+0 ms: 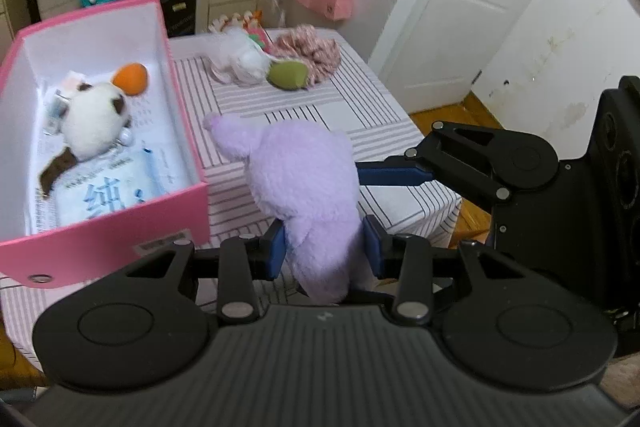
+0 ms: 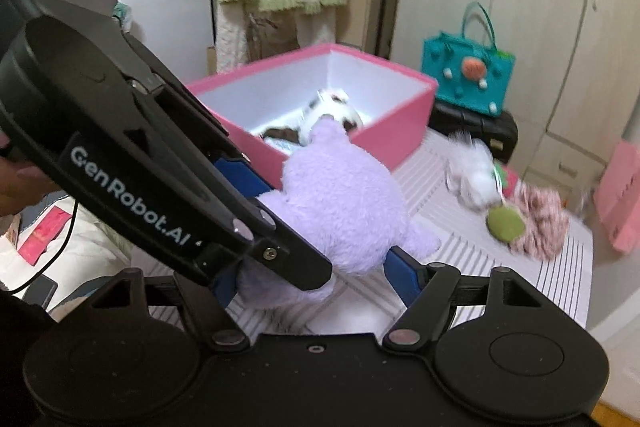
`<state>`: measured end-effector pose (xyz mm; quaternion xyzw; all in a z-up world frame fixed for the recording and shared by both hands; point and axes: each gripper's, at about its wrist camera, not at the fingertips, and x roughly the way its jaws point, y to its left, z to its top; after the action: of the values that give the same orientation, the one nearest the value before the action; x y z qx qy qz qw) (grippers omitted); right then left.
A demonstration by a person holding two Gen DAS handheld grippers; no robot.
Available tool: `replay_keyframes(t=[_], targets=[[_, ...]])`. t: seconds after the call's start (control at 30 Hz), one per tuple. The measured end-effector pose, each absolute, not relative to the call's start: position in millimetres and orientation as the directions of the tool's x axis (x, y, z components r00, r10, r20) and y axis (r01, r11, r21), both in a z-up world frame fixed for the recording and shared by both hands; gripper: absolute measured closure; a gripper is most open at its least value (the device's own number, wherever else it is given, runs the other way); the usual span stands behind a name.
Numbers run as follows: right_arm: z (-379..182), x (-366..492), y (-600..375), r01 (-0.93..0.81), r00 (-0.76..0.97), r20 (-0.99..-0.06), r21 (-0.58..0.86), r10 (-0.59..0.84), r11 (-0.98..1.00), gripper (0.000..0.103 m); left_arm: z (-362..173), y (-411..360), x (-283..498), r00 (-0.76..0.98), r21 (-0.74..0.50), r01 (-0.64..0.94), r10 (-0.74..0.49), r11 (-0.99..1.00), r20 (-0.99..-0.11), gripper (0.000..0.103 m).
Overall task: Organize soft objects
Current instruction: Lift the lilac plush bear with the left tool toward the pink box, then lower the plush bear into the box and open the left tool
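Purple plush (image 1: 308, 195), pinched in both the left gripper (image 1: 326, 247) and right gripper (image 2: 316, 279) jaws above the tabletop (image 1: 360, 107), should clear the pink box (image 1: 192, 203) wall before either grip loosens.

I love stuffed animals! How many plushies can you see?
3: a purple plush held by both grippers, a white-and-brown plush inside the pink box, and a white plush on the table by a scrunchie. More may be hidden.
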<state>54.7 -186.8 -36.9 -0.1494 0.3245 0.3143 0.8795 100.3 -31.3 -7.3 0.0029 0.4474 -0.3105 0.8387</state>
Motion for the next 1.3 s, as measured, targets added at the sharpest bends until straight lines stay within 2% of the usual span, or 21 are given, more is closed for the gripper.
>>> replay_keyframes(t=[0.37,0.6,0.73,1.0,1.3], targets=[[-6.0,73.7,-143.2,-0.704,0.617,-0.613,-0.150,0.493,0.694,0.025,19.4,17.9,112.8,0.512,-0.270,0.479,-0.516,0.835,-0.687,0.065],[-1.3,110.2,-115.3,-0.746,0.575,-0.619,-0.128,0.535,0.654,0.026,18.2,52.4,148.9,0.511,-0.329,0.419,-0.519,0.846,-0.685,0.065],[1.6,143.5,-101.6,-0.785,0.507,-0.642,-0.070,0.575,0.615,0.029,7.8,68.1,180.2,0.451,-0.419,0.369,-0.554,0.829,-0.699,0.065],[-21.4,201.3,-85.6,-0.797,0.393,-0.704,0.061,0.592,0.601,0.032,-22.6,86.4,221.1,0.407,-0.491,0.299,-0.575,0.818,-0.710,0.065],[-38.0,211.2,-75.4,-0.809,0.350,-0.770,0.039,0.533,0.587,0.032,-46.6,88.0,240.6,0.326,-0.546,0.271,-0.609,0.793,-0.723,0.065]])
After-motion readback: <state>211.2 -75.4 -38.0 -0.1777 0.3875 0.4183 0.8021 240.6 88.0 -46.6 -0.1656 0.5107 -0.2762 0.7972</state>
